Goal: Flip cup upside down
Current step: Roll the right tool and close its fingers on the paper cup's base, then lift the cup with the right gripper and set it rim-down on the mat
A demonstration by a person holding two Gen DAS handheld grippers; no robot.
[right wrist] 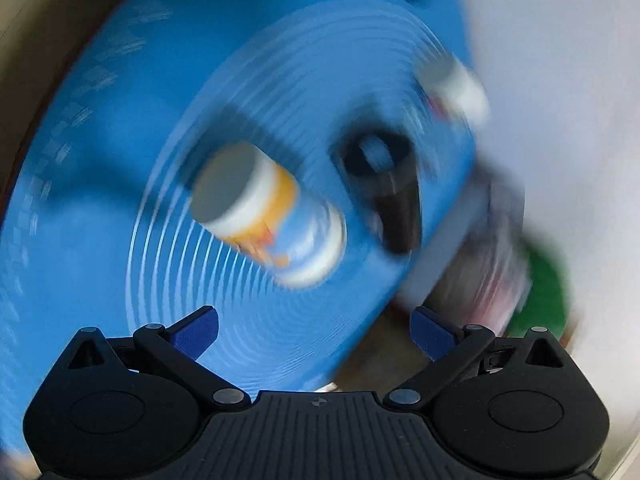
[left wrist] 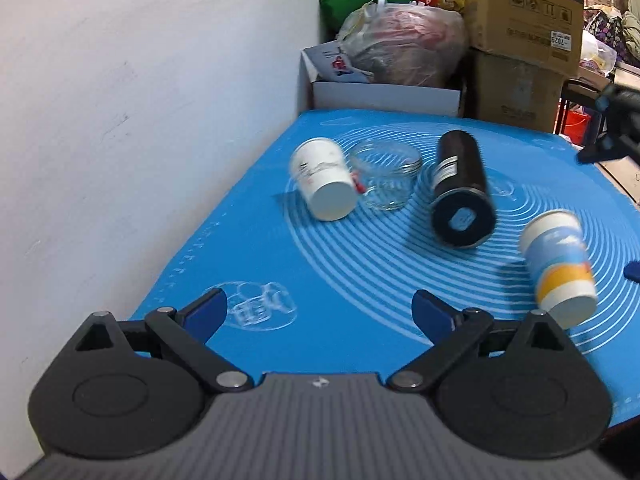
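Observation:
A blue, white and orange paper cup (left wrist: 558, 266) stands upside down at the right of the blue mat (left wrist: 280, 248), base up. It also shows, blurred, in the right wrist view (right wrist: 266, 218). A white paper cup (left wrist: 324, 178) stands upside down at the far left, also blurred in the right wrist view (right wrist: 456, 84). A clear glass jar (left wrist: 386, 178) sits mouth up beside it. A black tumbler (left wrist: 460, 190) stands base up, also in the right wrist view (right wrist: 388, 184). My left gripper (left wrist: 320, 314) is open and empty above the mat's near edge. My right gripper (right wrist: 316, 332) is open and empty, tilted above the mat.
A white wall (left wrist: 120, 120) runs along the mat's left side. Cardboard boxes (left wrist: 524, 40), a white box (left wrist: 384, 92) and a plastic bag (left wrist: 404, 40) are stacked behind the table. The right gripper's black body (left wrist: 616, 128) shows at the far right edge of the left wrist view.

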